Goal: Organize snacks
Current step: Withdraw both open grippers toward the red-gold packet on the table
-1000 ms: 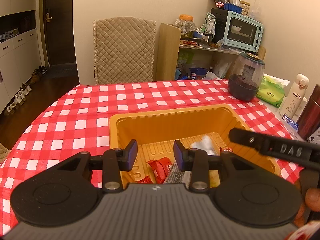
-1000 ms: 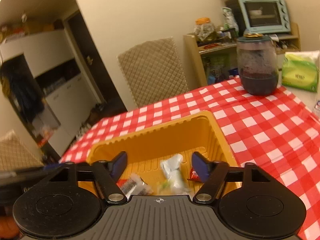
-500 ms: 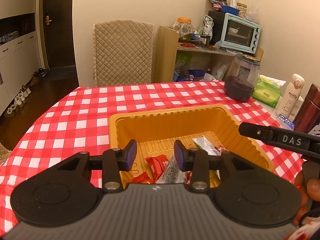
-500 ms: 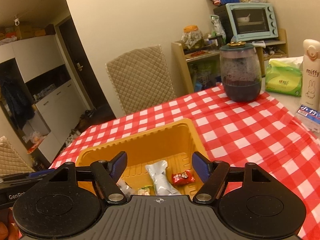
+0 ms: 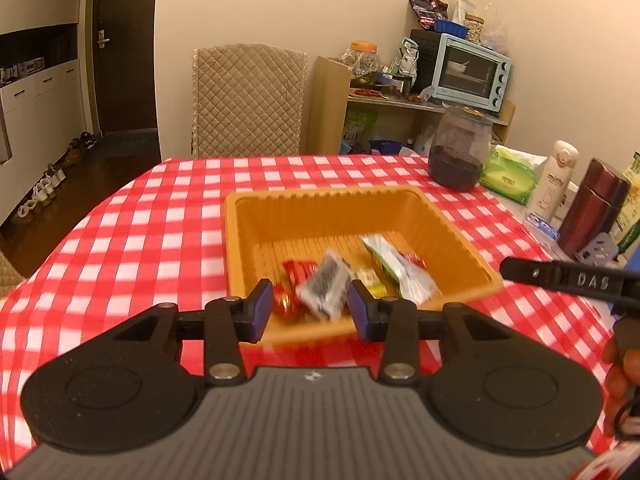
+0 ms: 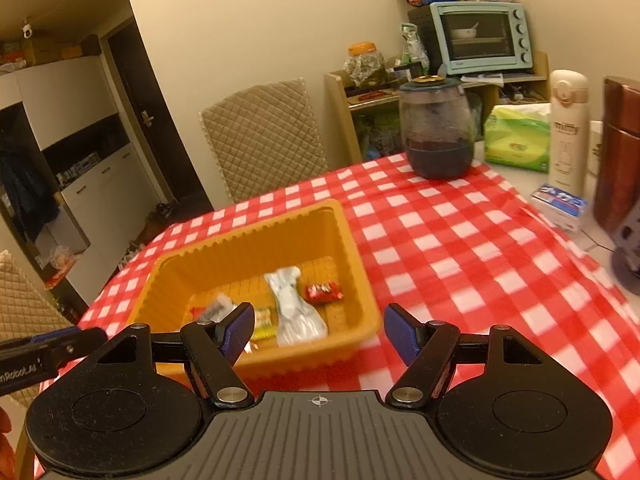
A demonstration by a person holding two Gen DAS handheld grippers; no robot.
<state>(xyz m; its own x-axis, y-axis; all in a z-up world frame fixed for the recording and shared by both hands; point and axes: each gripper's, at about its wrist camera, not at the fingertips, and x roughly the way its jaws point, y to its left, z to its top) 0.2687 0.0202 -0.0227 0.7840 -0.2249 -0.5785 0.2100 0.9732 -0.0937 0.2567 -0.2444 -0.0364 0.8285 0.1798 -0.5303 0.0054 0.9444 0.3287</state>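
Hovering nearest the lens, the left claw shows its blue pads a modest way apart with nothing between them, and the right claw stands wider, equally empty. Both have drawn back from a second ago: then their fingers hung over the inside of the orange tray, now the tray's near rim lies beyond the fingertips and a strip of checked cloth shows below it. I judge that as a withdrawal after a drop, so the snacks gathered so far stay put: a red wrapper, a dark silver packet, a yellow-green bar and a clear silvery bag lie bunched toward the tray's near half, with a small red sweet beside the bag. No loose snack shows on the counter in either view, so the sorting looks close to done, or the next item lies out of sight. Left of the tray the cloth runs open to the counter's edge, good room for swinging. To the right it is tighter: a dark jar, a green tissue pack, a white flask and a maroon flask crowd the far right edge.
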